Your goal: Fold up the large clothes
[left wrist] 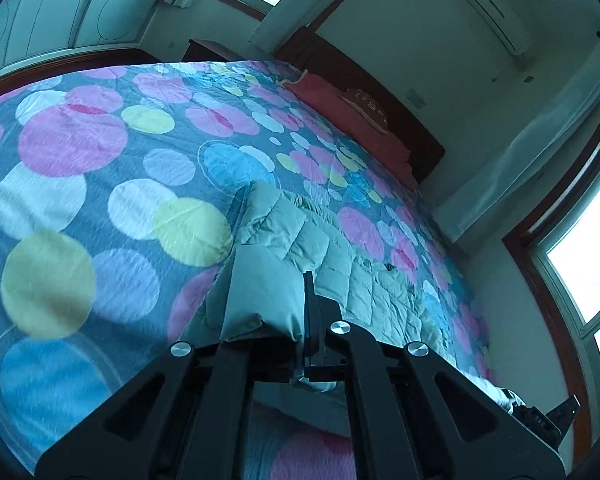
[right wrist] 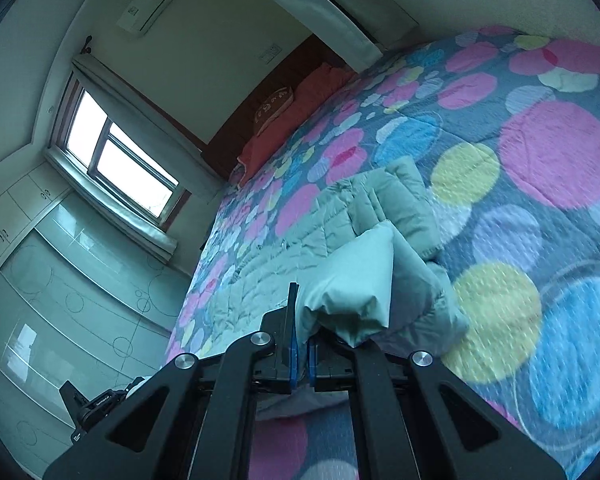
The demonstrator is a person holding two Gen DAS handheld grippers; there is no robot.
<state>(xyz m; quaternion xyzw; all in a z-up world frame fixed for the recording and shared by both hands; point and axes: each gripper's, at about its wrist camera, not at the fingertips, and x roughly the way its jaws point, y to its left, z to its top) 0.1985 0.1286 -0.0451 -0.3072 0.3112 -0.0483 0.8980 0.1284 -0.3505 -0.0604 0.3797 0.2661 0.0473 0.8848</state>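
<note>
Quilted jacket [left wrist: 352,276], pale green and puffy, lies lengthwise on the bed's circle-print bedspread [left wrist: 80,200], its far end reaching toward the red pillows [left wrist: 352,116] at the headboard. My left gripper [left wrist: 306,320] has its fingers [left wrist: 309,312] clenched on the near hem, a smooth fold of the fabric bulging up beside them; my right gripper [right wrist: 300,332] likewise has its blue-padded fingers [right wrist: 293,320] closed on the hem at the other near corner, with a rounded lobe of jacket [right wrist: 352,292] rising just to their right. Between the two grips the near edge appears raised off the bedspread [right wrist: 540,160] while the rest of the garment rests flat. To do this fold well, as I judge it, both hands should travel together at one height, keeping the hem taut between them so the padded layers do not sag or twist, and carry the edge straight along the garment's length toward the far end before lowering it square on the lower layer. A slick shell over thick filling may slip from a shallow pinch, so the grips want to stay deep and firm until the edge is laid. No container shows in either view; the wardrobe [right wrist: 60,272] doors beneath the window [right wrist: 112,160] are closed, their contents hidden.
</note>
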